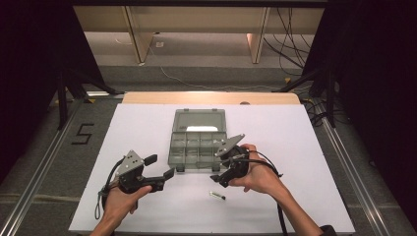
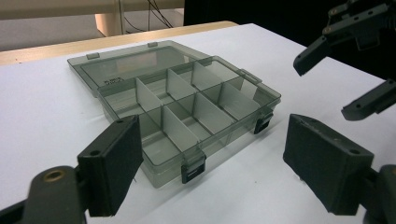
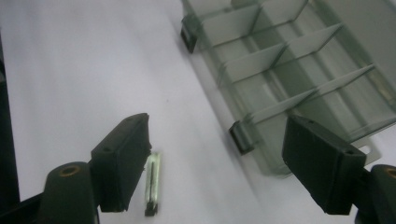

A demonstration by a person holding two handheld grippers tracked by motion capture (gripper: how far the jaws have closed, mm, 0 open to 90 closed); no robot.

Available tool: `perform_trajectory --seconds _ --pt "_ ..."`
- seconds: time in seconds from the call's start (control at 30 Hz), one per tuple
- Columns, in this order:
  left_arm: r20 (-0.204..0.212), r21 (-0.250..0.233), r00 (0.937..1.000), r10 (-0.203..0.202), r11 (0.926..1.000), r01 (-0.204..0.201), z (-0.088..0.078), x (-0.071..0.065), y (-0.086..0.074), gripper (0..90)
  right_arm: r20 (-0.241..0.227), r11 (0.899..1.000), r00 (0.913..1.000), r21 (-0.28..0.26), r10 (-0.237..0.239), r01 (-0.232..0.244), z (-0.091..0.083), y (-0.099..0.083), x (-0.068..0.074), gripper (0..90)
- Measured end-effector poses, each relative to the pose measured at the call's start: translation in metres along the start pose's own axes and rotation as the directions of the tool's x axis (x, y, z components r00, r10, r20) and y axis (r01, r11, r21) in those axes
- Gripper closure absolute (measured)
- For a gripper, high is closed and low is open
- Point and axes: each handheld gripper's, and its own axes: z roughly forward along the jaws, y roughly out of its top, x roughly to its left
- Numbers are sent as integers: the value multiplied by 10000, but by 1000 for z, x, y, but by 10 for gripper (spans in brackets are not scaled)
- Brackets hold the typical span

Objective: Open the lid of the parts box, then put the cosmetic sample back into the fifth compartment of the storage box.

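lying on the white worktop [image 1: 147,123] just in front of an open compartment box [image 1: 197,143] is a small clear tube [image 1: 217,195], slim and glassy with a dark end. in the high view the tube sits a little toward the person from the right gripper [image 1: 221,173], near it but not touching, and its long axis runs roughly across the worktop, slightly slanted. in the right gripper view the tube [image 3: 152,182] lies just beside the inner face of the left-hand jaw, pointing along the line of the jaws and not across the gap. the right gripper [image 3: 219,168] stands wide open with nothing between its jaws. the left gripper [image 1: 158,167] is also wide open and empty, well apart from the tube, its jaws aimed at the box [image 2: 177,105]. the right hand [image 1: 258,172] is clearly the nearer one; judging from this, it would need to drop toward the person and settle over the tube so the jaws straddle its narrow width.
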Motion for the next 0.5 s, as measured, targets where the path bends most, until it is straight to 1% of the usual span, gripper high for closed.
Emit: perform_trajectory --seconds 0.03,0.07,0.1,0.17,0.2,0.23,0.27,0.3,0.4,0.5 --pt "-38 -26 10000 34 10000 -35 -1 0 0 190 -171 9999 9998 131 -68 70 1 -2 2 239" --pt "29 -94 10000 47 9999 -47 -2 0 -1 190 -171 9999 9998 131 -68 70 1 -2 2 239" --pt "-41 -92 10000 8 10000 -9 -3 -1 -1 189 -138 9999 9999 154 -71 73 1 -3 4 235" --pt "35 -165 10000 -25 9999 26 -5 -3 -3 186 -230 9996 9997 236 -115 121 3 -4 7 234" --pt "57 -199 10000 27 9998 -26 -5 -3 -3 186 -319 9994 9993 299 -170 180 4 -4 9 233" --pt "89 -227 9999 78 9997 -76 -6 -4 -4 186 -366 9989 9990 392 -243 258 5 -5 11 232" --pt "151 -283 9999 -7 9996 11 -6 -5 -5 185 -441 9981 9985 512 -325 347 6 -6 13 232" --pt "80 -242 10000 56 9997 -54 -7 -6 -5 186 -520 9972 9980 648 -349 382 8 -6 15 234" --pt "99 -396 9999 77 9992 -73 -9 -7 -6 186 -689 9947 9966 888 -453 513 11 -7 21 256" --pt "72 -378 9999 101 9992 -98 -11 -7 -7 185 -818 9909 9949 1165 -583 677 16 -9 25 283"
